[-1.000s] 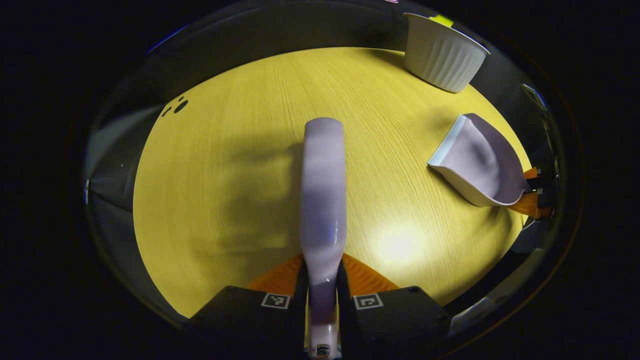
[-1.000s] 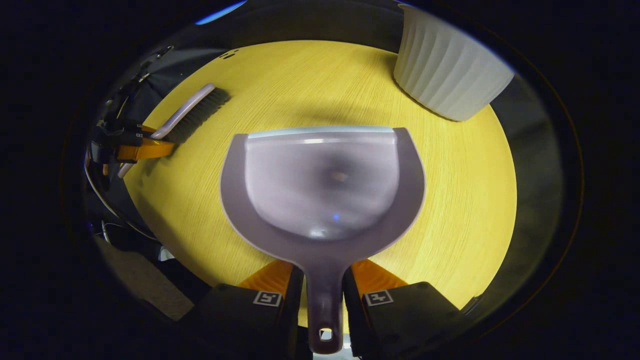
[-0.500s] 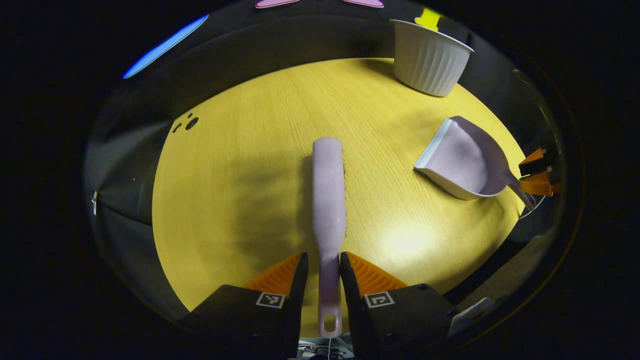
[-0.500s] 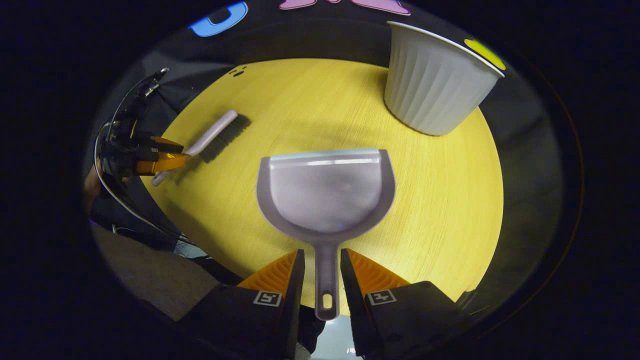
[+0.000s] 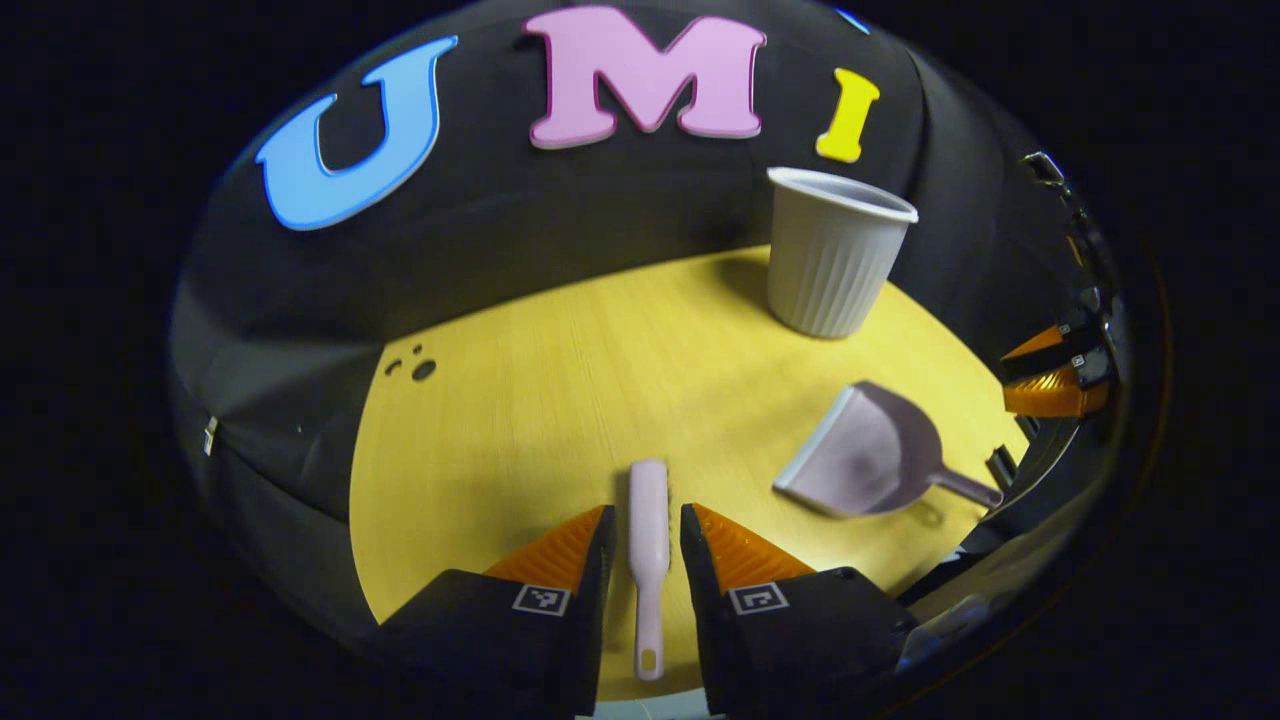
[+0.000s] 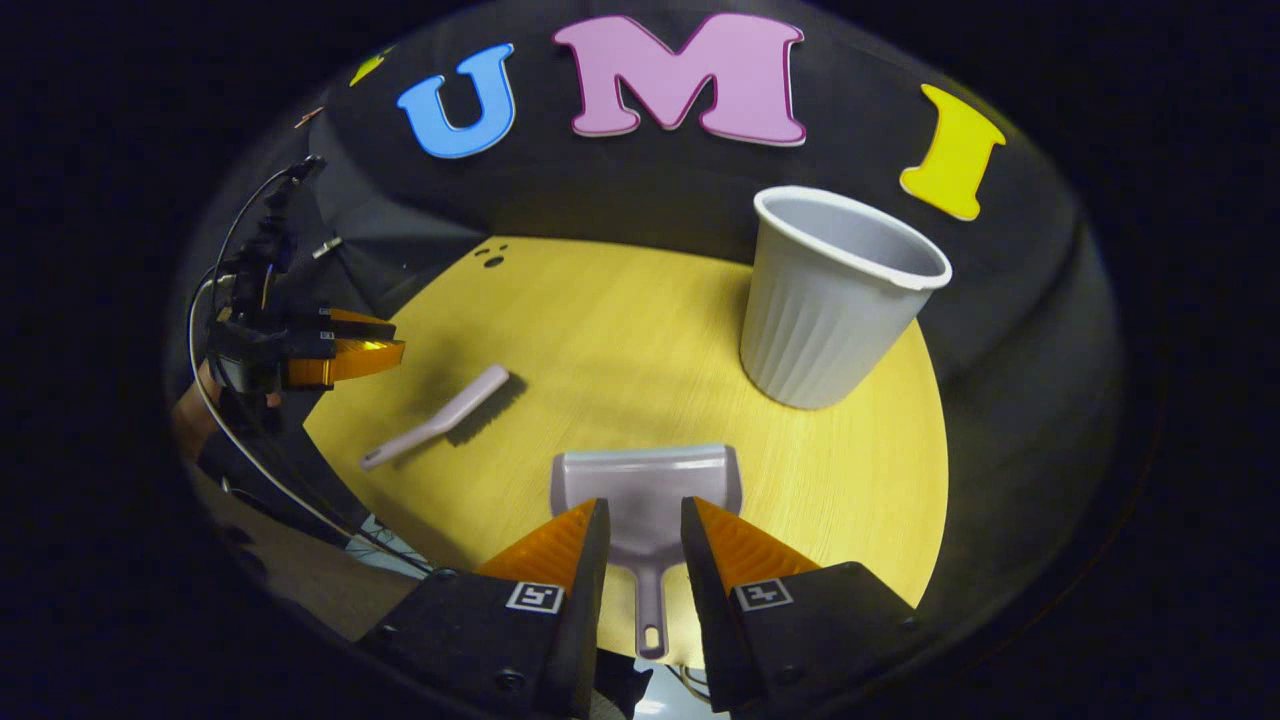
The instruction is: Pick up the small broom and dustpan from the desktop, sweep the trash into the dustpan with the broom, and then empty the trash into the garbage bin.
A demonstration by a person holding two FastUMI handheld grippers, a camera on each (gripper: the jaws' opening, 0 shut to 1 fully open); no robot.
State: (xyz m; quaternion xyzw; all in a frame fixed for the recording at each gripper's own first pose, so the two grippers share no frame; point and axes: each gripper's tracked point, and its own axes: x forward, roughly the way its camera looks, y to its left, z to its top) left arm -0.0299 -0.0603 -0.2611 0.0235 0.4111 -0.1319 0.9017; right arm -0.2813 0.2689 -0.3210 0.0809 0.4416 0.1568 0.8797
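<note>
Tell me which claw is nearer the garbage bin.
Right. The right claw sits over the dustpan, beside the garbage bin. The left claw is over the broom, farther across the table.

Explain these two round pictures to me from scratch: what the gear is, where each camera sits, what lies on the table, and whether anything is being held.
There is no robot arm here. A person holds a two-finger gripper in each hand, and a fisheye camera rides on each one, looking forward along its fingers.

In the left gripper view, the left gripper hangs above the small broom. In the right gripper view, the right gripper hangs above the dustpan.

Both tools lie flat on the yellow wooden table. A ribbed white garbage bin stands upright near the far edge.

Nothing is held: both grippers are open, fingers apart and lifted clear of the handles.
</note>
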